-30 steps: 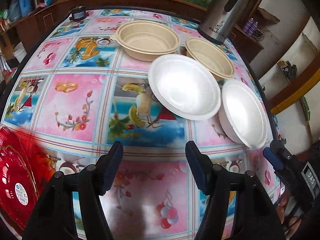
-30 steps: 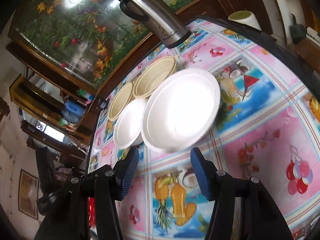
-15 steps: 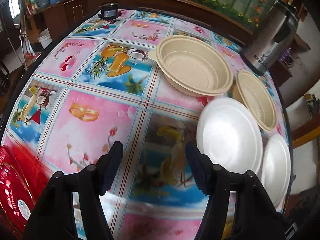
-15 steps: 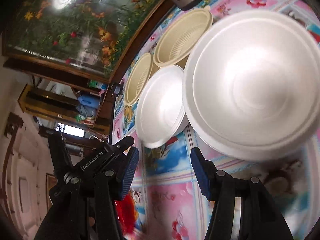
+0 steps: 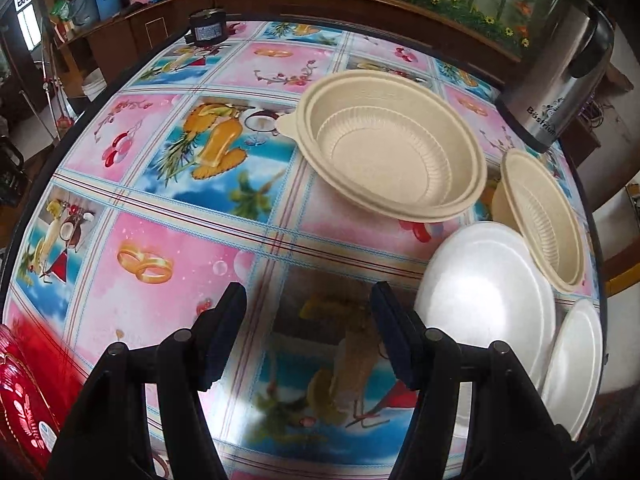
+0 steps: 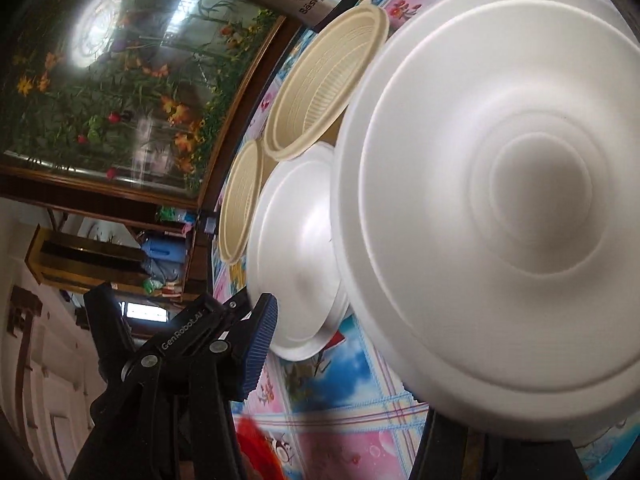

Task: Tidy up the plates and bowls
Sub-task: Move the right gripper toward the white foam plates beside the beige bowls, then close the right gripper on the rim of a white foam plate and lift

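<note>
White plate (image 6: 500,216) hiding right gripper's (image 6: 352,360) far finger, grip unclear; left gripper (image 5: 310,340) spread, empty.

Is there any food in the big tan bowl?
Empty. The big tan bowl stands upright on the table, and its ribbed inside and flat bottom show bare.

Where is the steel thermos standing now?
In the left wrist view, the steel thermos stands at the table's far right edge, just behind the smaller beige bowl.

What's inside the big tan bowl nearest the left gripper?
Nothing. The big tan bowl shows only its bare ribbed wall and flat bottom. The tablecloth beneath it is hidden.
</note>
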{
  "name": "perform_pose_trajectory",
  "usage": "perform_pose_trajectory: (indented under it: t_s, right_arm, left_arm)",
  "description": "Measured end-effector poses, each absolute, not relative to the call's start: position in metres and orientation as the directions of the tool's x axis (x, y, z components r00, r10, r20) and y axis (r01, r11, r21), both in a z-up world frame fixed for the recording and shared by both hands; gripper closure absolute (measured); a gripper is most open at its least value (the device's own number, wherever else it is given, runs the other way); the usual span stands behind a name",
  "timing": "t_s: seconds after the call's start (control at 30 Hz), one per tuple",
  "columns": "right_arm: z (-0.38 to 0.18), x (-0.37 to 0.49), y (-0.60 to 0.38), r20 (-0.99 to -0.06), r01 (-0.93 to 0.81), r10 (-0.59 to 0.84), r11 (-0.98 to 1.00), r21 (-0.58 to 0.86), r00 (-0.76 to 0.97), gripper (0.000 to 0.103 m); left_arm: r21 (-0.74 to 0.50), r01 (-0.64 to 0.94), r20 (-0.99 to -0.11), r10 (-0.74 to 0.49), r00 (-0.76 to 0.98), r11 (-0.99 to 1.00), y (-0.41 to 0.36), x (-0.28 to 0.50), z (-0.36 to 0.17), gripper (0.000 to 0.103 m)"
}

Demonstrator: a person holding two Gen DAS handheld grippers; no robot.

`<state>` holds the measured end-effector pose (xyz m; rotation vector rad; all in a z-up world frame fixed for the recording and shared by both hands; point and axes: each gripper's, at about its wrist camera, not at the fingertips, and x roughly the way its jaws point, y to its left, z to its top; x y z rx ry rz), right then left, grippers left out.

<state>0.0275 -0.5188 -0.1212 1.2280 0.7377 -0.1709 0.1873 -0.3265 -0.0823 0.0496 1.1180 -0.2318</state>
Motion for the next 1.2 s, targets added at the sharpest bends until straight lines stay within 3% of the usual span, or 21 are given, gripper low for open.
perform_pose_trajectory:
  t_s: [0.2, 0.33, 0.4, 0.8, 1.2]
  right_arm:
    - [-0.124, 0.028, -0.521, -0.601, 0.511, 0.205, 0.363, 0.780, 0.773, 0.048]
    - [-0.123, 0.027, -0.521, -0.605, 0.511, 0.175, 0.386, 0.768, 0.777, 0.070]
    - [-0.127, 0.025, -0.525, -0.605, 0.518, 0.168, 0.374, 0.770, 0.778, 0.076]
    - [-0.132, 0.022, -0.520, -0.577, 0.482, 0.231, 0.361, 0.799, 0.784, 0.081]
    - [-0.129, 0.019, -0.504, -0.562, 0.449, 0.297, 0.371, 0.813, 0.772, 0.086]
  left_arm:
    - [-0.069, 0.221, -0.905, -0.154, 0.396, 0.973, -0.336, 0.187, -0.093, 0.039]
    - [-0.036, 0.235, -0.900, -0.134, 0.415, 0.971, -0.342, 0.185, -0.094, 0.039]
    - [-0.029, 0.244, -0.900, -0.132, 0.417, 0.969, -0.343, 0.185, -0.095, 0.040]
    - [-0.029, 0.232, -0.906, -0.124, 0.405, 0.972, -0.321, 0.175, -0.099, 0.046]
    - [-0.099, 0.214, -0.916, -0.173, 0.362, 0.972, -0.286, 0.152, -0.096, 0.045]
